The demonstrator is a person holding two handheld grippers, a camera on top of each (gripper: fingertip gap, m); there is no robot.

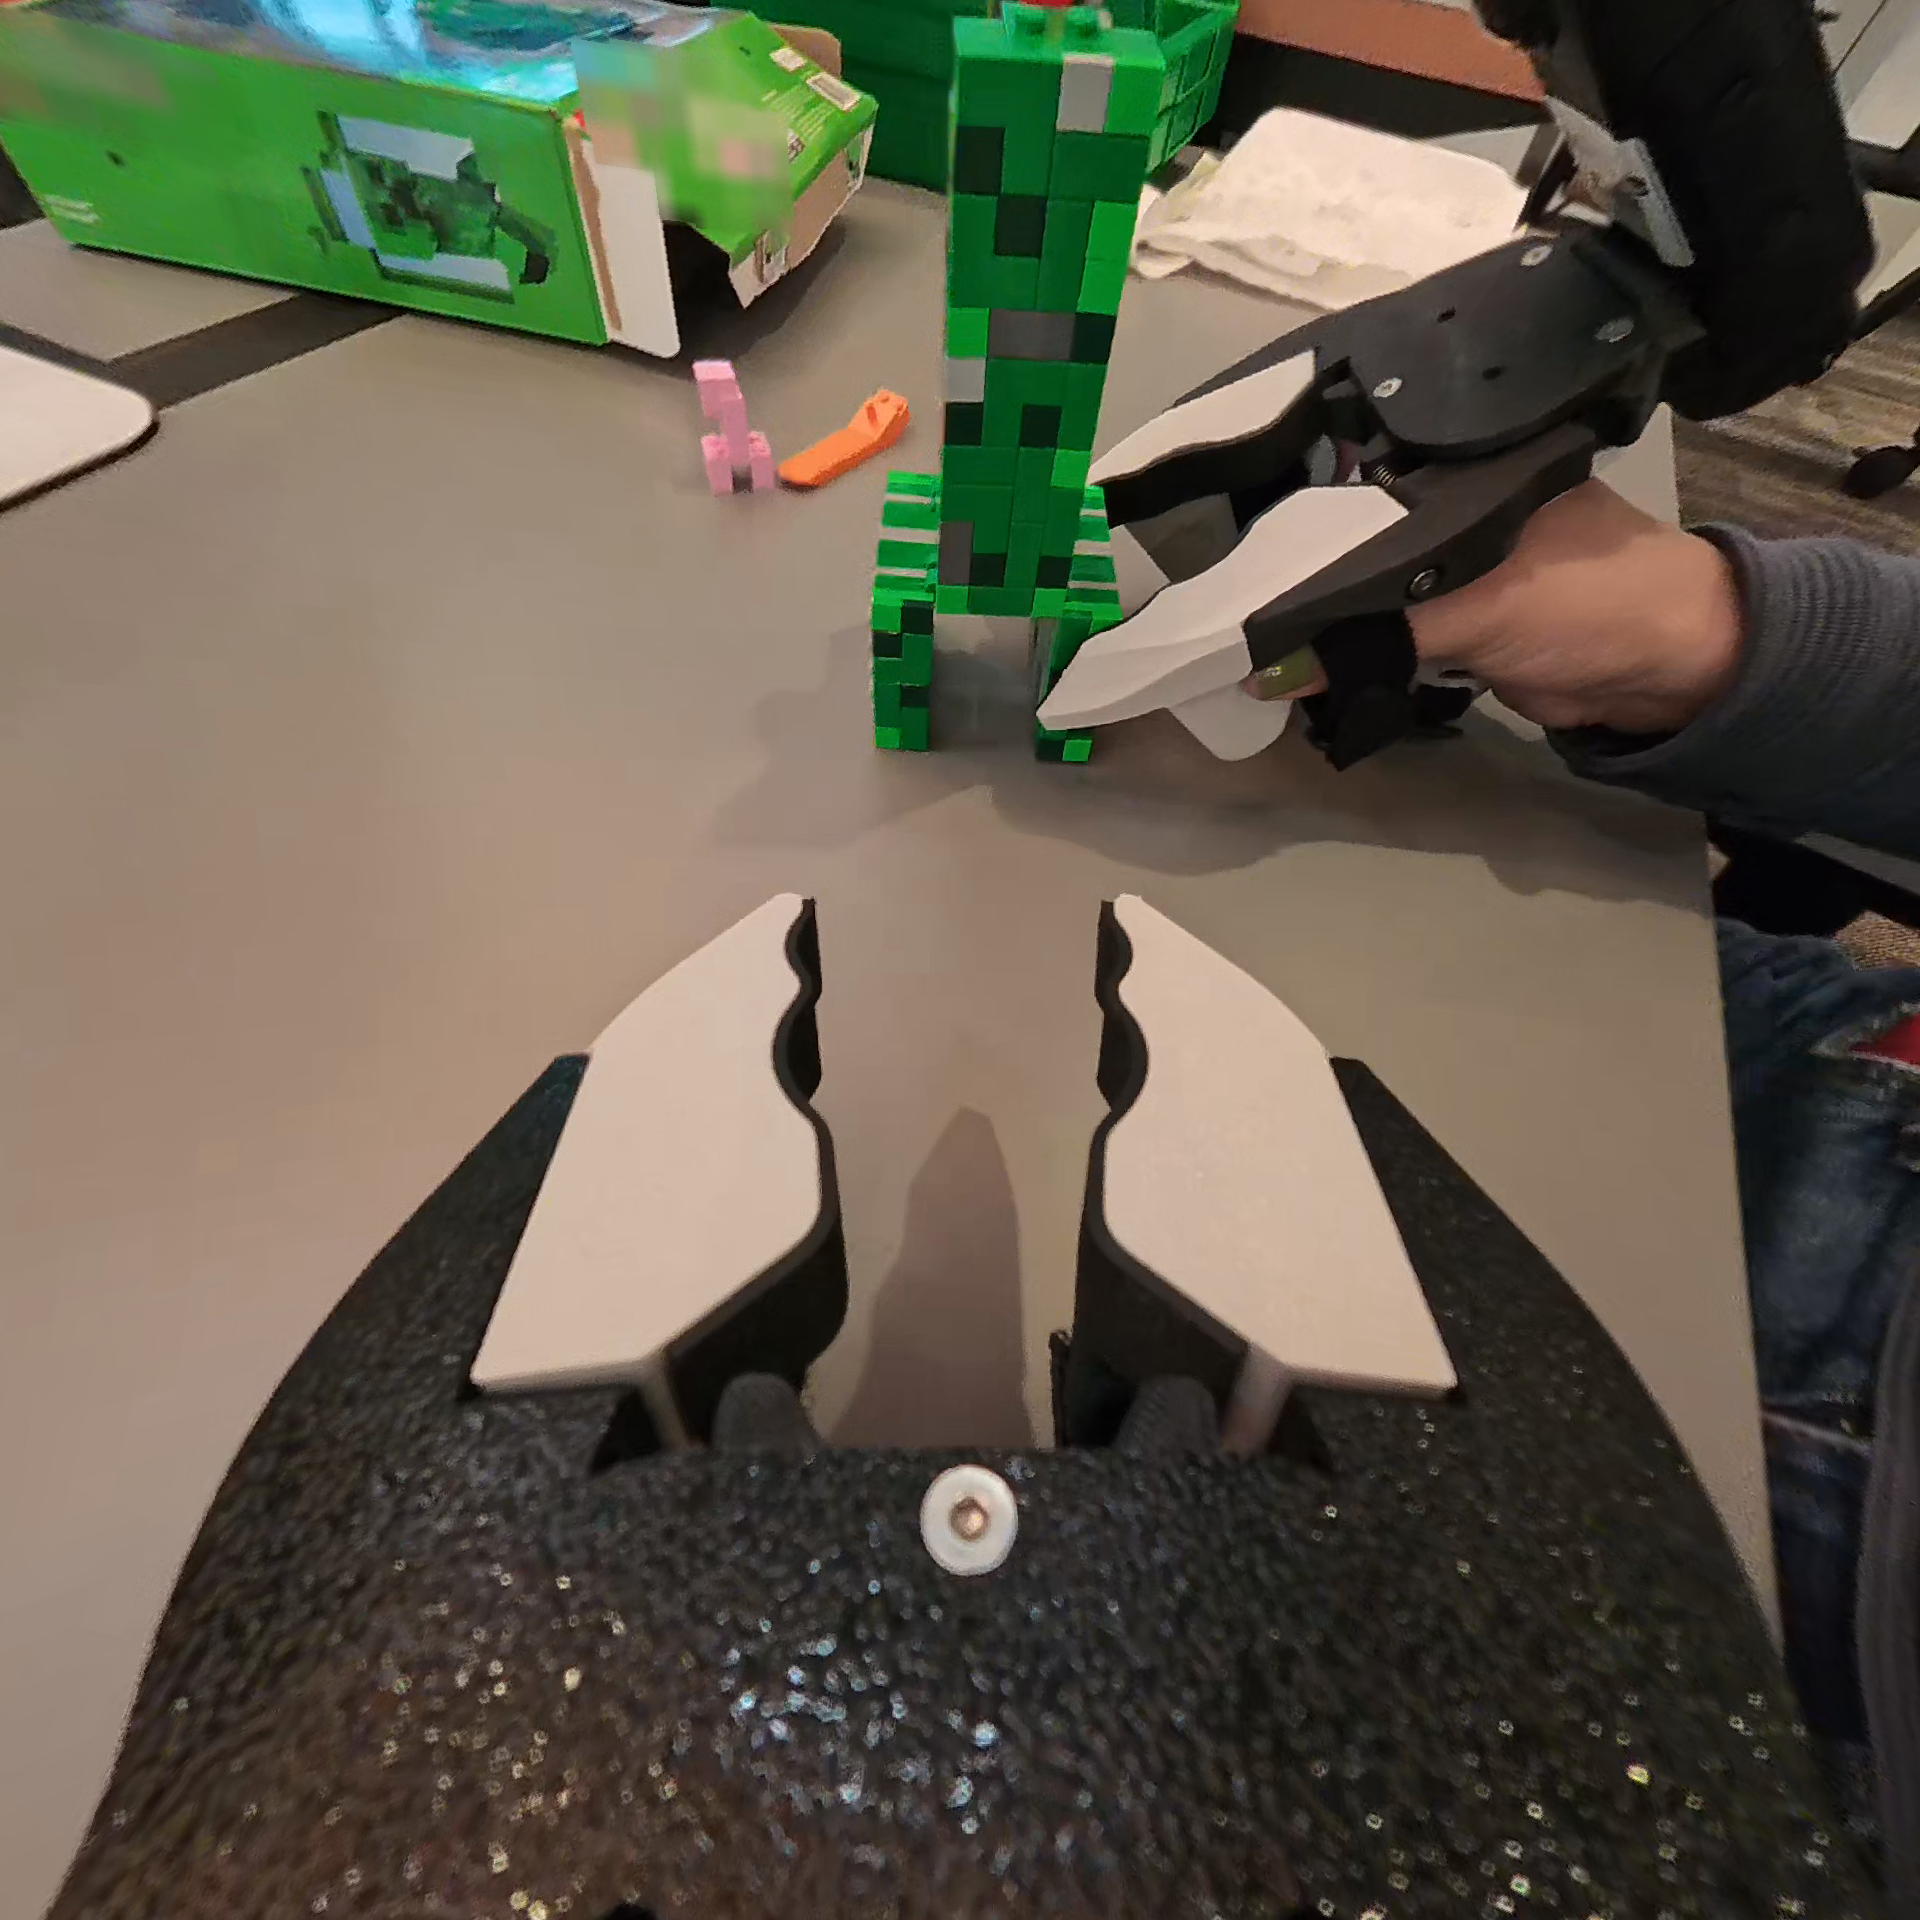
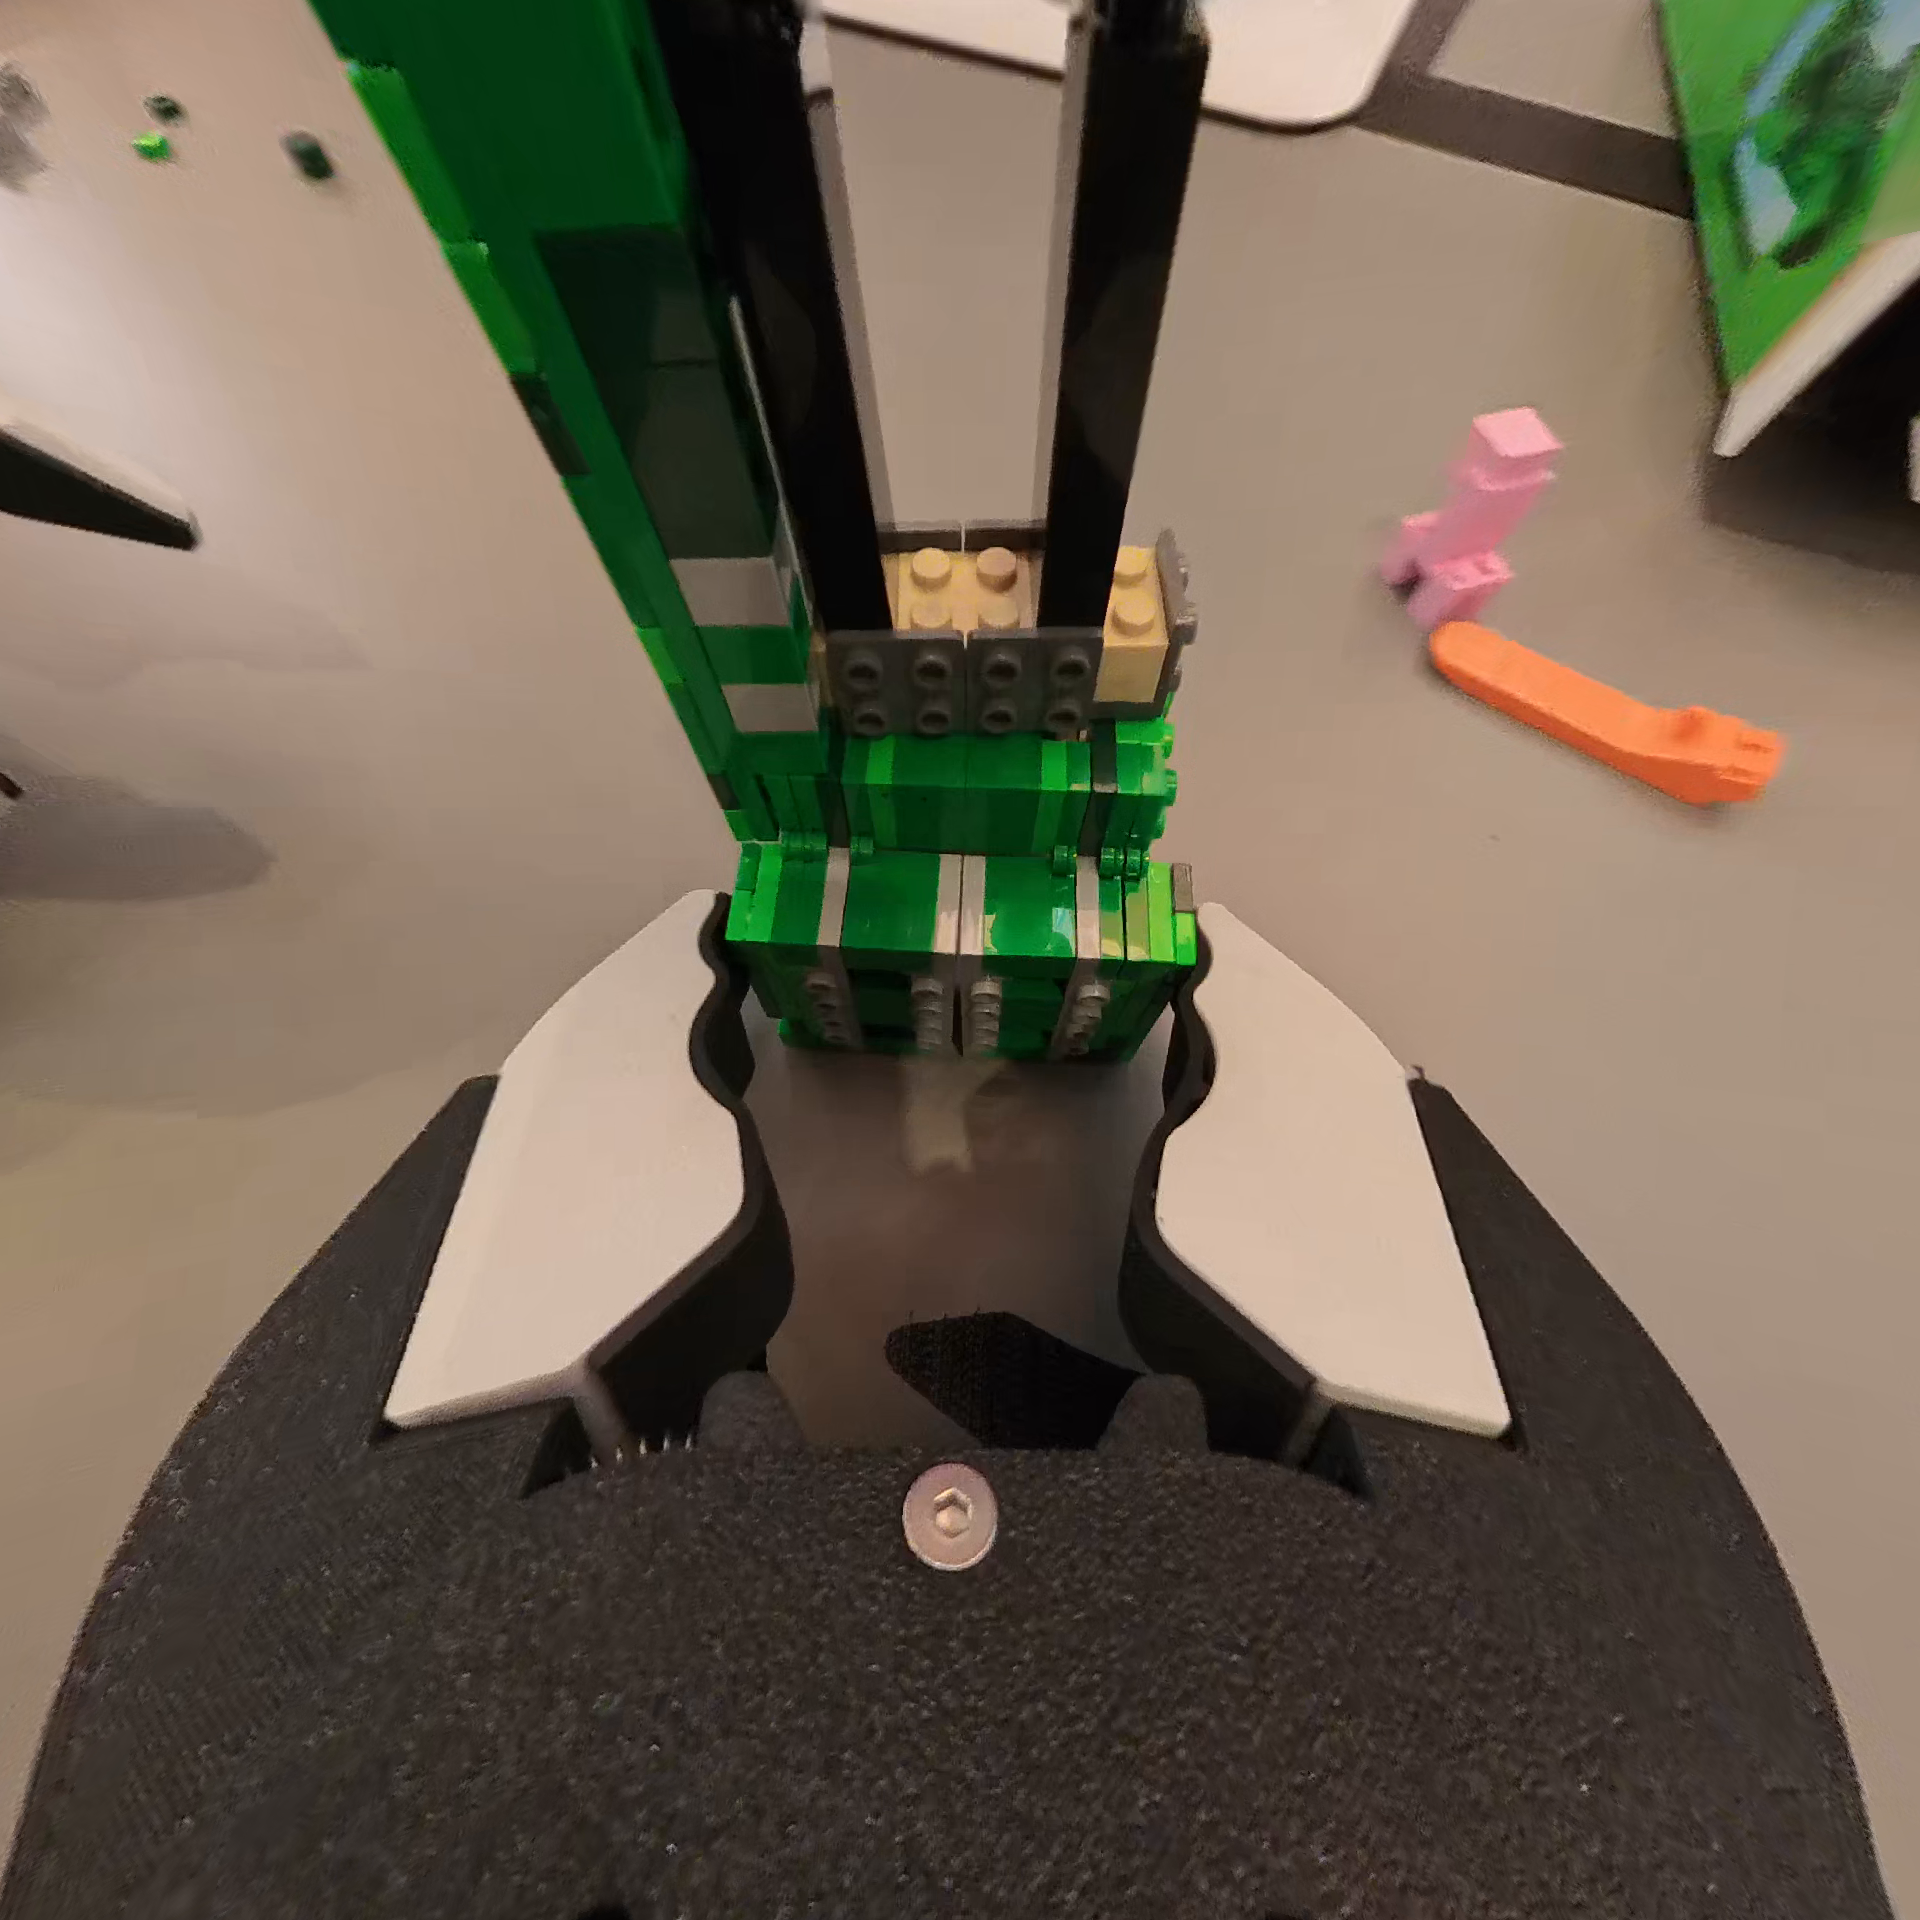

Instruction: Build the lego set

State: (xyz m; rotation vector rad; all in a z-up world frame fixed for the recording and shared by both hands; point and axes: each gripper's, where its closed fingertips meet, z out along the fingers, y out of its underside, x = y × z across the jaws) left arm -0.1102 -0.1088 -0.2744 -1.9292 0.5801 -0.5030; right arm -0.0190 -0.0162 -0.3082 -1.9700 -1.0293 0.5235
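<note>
A tall green Lego figure (image 1: 1023, 416) stands upright on the grey table (image 1: 416, 727). My left gripper (image 1: 958, 925) is open and empty, low over the table in front of the figure and apart from it. My right gripper (image 1: 1101, 613), held in a hand, comes in from the right at the figure's base. In the right wrist view, my right gripper (image 2: 958, 920) has its fingertips (image 2: 665, 966) pressed on both sides of the figure's green foot block (image 2: 966, 925). Tan and grey studded bricks (image 2: 977, 634) and two black pillars rise behind it.
A pink Lego animal (image 1: 732, 442) and an orange brick separator (image 1: 847, 442) lie behind and left of the figure. An open green box (image 1: 364, 177) lies at the back left, with white paper (image 1: 1320, 208) at the back right. Small loose green pieces (image 2: 161, 140) lie farther off. The table edge (image 1: 1714, 904) runs down the right.
</note>
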